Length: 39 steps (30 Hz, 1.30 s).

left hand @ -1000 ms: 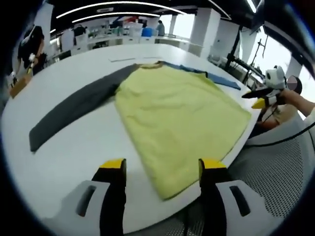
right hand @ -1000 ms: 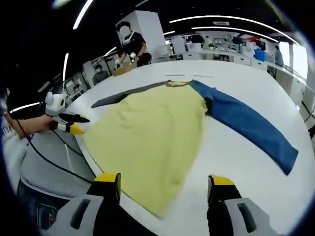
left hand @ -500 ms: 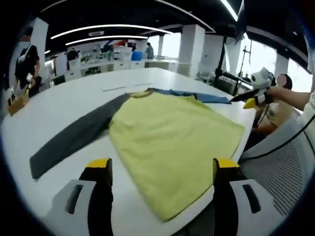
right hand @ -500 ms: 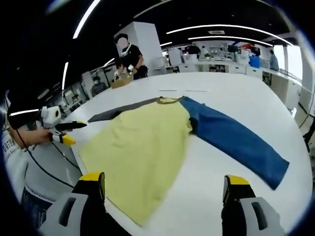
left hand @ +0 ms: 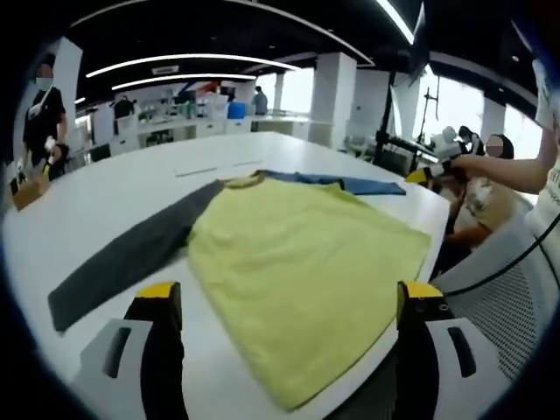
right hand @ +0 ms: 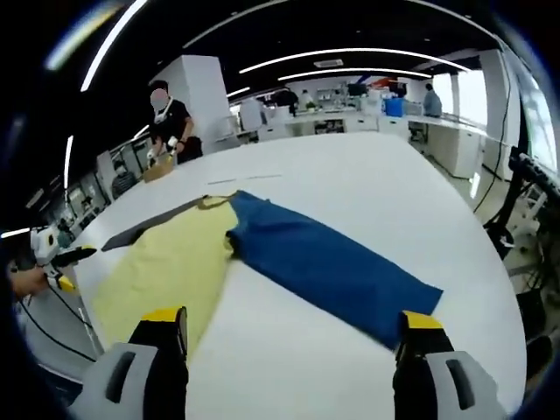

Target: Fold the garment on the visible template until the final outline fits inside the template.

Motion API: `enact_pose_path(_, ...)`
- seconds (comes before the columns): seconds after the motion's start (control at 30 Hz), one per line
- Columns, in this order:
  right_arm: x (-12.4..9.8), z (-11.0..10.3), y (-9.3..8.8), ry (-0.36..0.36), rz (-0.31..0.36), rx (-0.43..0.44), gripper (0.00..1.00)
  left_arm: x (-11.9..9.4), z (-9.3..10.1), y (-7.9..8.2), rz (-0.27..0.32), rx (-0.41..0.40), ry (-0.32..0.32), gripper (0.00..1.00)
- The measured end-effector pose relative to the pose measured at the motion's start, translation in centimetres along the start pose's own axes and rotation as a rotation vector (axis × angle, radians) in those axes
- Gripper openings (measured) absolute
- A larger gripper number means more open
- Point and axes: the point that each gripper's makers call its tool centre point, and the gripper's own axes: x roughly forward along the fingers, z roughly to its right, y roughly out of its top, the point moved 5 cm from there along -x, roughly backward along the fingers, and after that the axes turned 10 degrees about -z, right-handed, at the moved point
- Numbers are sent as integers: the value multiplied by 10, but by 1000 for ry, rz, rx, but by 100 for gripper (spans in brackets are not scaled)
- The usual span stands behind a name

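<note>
Garment (left hand: 297, 262), yellow body, one grey sleeve (left hand: 122, 262), one blue sleeve (right hand: 328, 267): lay flat and unfolded on white table (right hand: 350, 166).
Collar pointed away from the person, hem at the near table edge, sleeves spread to either side. Left gripper (left hand: 284, 302) and right gripper (right hand: 293, 328) hovered above the near edge, jaws wide apart, holding nothing. A person (right hand: 171, 118) stood beyond the far side; nothing covered the cloth.

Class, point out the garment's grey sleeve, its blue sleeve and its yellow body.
grey sleeve (left hand: 122, 260), left gripper view, mid-length of the sleeve.
blue sleeve (right hand: 328, 265), right gripper view, middle of the sleeve.
yellow body (left hand: 306, 262), left gripper view, centre of the torso panel.
</note>
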Motion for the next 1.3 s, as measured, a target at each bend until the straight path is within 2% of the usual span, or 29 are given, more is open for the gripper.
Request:
enact_pose_path(0.2,4,19,2,-52,-9,-1,95,2,-3,3,15,-9,-1,99)
enact_pose_path(0.37,10,35,2,-101,21,12,93,4,-9,2,29,-22,12,99)
enact_pose_path(0.67,20,65,-2,-170,11,52,80,4,-13,3,38,-32,33,96)
enact_pose_path(0.8,25,72,-8,-184,5,87,71,3,-12,3,37,-33,36,96)
enact_pose_path(0.93,31,76,-15,-206,-31,75,60,3,-12,2,35,-29,40,91)
enact_pose_path(0.97,31,78,-17,-235,-42,57,57,2,-12,1,35,-29,46,91)
enact_pose_path(1.07,32,81,-16,-250,-39,47,48,0,-11,2,39,-21,50,89)
enact_pose_path(1.17,31,87,-17,-302,-41,28,40,-1,-10,3,36,-19,56,89)
enact_pose_path(1.2,31,86,-17,-294,-40,56,39,-1,-10,3,38,-21,59,89)
enact_pose_path(1.3,32,87,-17,-310,-31,63,31,-1,-10,4,42,-23,62,88)
